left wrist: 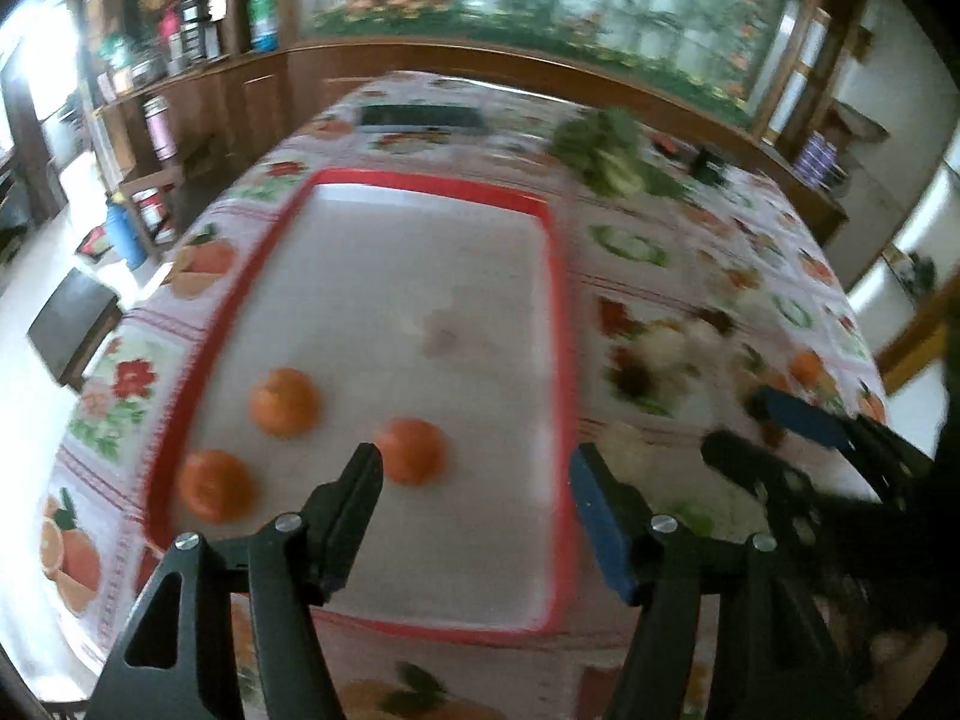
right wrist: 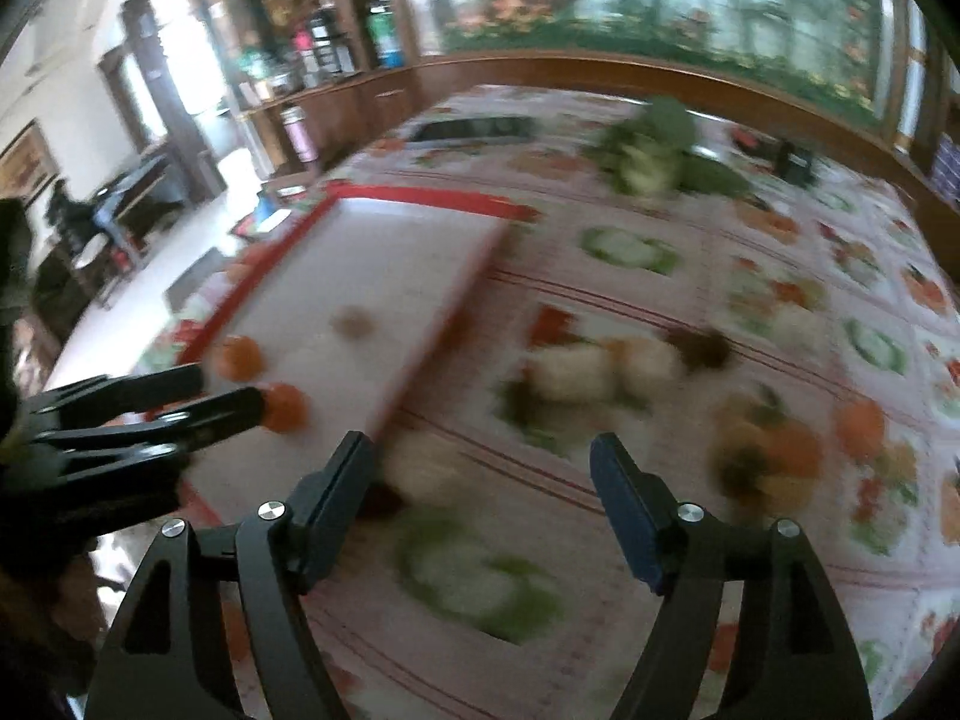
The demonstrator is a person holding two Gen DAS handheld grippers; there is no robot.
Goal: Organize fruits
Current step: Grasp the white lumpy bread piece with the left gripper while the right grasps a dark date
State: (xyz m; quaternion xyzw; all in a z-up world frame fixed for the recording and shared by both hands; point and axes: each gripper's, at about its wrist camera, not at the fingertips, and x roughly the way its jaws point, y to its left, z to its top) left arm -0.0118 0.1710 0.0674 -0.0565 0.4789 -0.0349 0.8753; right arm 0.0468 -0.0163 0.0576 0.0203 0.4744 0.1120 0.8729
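A white tray with a red rim (left wrist: 561, 312) lies on the fruit-print tablecloth. Three oranges rest at its near left: one (left wrist: 285, 401), one (left wrist: 413, 450) and one (left wrist: 216, 485). My left gripper (left wrist: 474, 468) is open and empty, just above the tray's near end, its left finger beside the middle orange. My right gripper (right wrist: 483, 456) is open and empty over the cloth right of the tray (right wrist: 420, 201); it also shows in the left wrist view (left wrist: 774, 426). Two oranges (right wrist: 240, 357) (right wrist: 287, 407) show in the right wrist view beside the left gripper's fingers (right wrist: 180, 402).
A bunch of green leafy vegetables (left wrist: 606, 150) (right wrist: 654, 147) lies at the table's far side. A dark flat object (left wrist: 420, 117) lies at the far edge, a small black item (left wrist: 708, 165) at far right. Wooden cabinets and shelves stand behind. Both views are motion-blurred.
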